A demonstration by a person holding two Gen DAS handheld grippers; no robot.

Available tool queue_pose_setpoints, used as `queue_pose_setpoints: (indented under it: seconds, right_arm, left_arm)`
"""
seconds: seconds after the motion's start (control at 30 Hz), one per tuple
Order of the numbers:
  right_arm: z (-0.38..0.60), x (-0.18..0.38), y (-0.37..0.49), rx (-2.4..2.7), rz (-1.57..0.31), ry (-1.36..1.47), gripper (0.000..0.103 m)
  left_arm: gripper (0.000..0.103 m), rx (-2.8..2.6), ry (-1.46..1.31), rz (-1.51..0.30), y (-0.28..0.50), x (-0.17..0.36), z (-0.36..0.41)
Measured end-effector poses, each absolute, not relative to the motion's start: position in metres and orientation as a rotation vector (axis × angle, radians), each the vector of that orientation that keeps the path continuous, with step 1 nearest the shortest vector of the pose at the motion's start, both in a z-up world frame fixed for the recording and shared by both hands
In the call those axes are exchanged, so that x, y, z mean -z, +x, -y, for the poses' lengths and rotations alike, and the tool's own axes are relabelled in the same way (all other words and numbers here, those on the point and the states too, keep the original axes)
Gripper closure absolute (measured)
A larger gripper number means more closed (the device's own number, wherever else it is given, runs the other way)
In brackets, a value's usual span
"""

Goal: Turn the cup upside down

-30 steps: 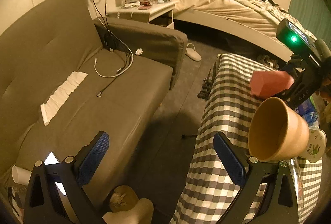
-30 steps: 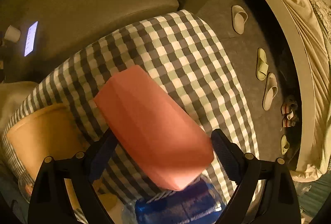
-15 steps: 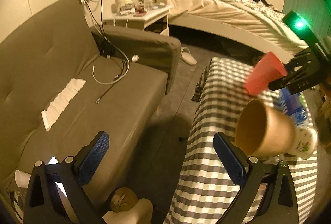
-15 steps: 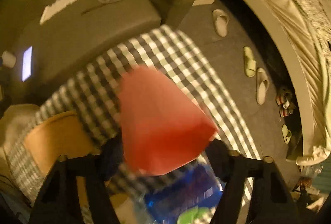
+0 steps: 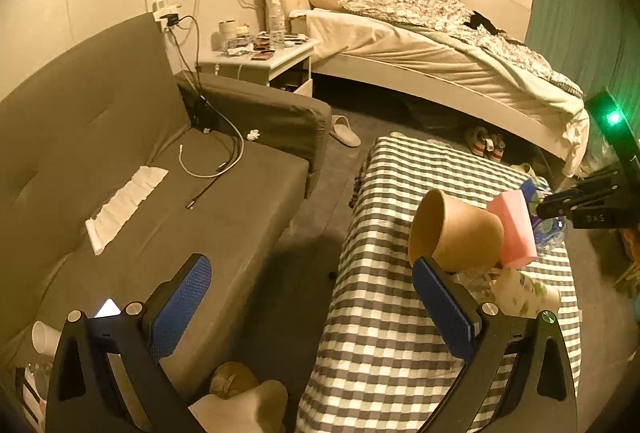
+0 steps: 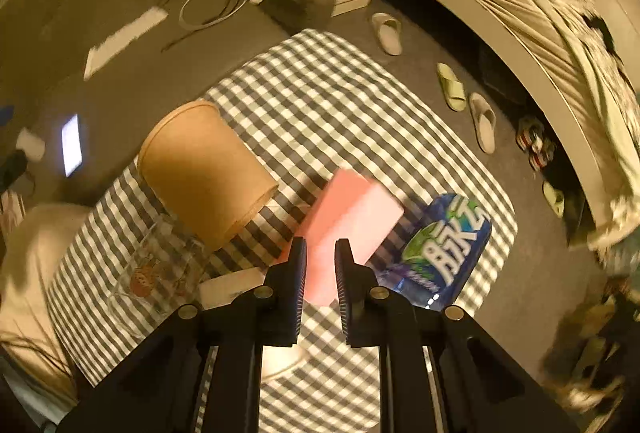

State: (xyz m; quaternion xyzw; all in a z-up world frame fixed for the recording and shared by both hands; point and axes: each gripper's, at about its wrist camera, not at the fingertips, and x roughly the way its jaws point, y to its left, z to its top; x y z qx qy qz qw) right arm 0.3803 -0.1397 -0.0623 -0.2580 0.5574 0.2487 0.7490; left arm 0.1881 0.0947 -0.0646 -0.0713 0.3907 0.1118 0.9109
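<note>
The pink cup (image 6: 350, 215) stands upside down on the checked tablecloth (image 6: 328, 105), wide end down; it also shows in the left wrist view (image 5: 516, 229). My right gripper (image 6: 321, 257) hovers just above and behind it, jaws nearly closed with a narrow gap, holding nothing. It appears as a black frame (image 5: 592, 205) in the left wrist view. My left gripper (image 5: 312, 309) is wide open and empty, over the gap between sofa and table.
A brown paper cup (image 6: 208, 173) lies on its side beside the pink cup. A blue-labelled bottle (image 6: 444, 245), a glass mug (image 6: 160, 273) and a white patterned cup (image 5: 524, 293) crowd the table's near end. Grey sofa (image 5: 140, 173) at left, bed (image 5: 440, 49) behind.
My right gripper turned the pink cup over, set it down on the cloth, let go and drew back with jaws closing. The left gripper rose and tilted slightly.
</note>
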Motion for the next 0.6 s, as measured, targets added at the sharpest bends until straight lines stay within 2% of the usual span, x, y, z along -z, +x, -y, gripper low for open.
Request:
queue_pose_setpoints:
  seconds: [0.07,0.23,0.43,0.6]
  right_arm:
    - [0.147,0.057,0.380,-0.511,-1.218,-0.493,0.088]
    - [0.154,0.058,0.380,-0.426,-1.215,-0.422,0.060]
    - [0.176,0.069,0.383,-0.307,-1.240,-0.310,0.054]
    - [0.178,0.086,0.376,-0.257,-1.260,-0.319,0.053]
  left_arm:
    - [0.000,-0.236,-0.154,-0.798,0.185,0.064,-0.098]
    - [0.000,-0.234,-0.161,-0.804,0.181,0.070,-0.100]
    - [0.000,-0.230,-0.177,-0.816,0.185,0.077,-0.102]
    - [0.000,-0.218,-0.186,-0.820,0.188,0.081,-0.100]
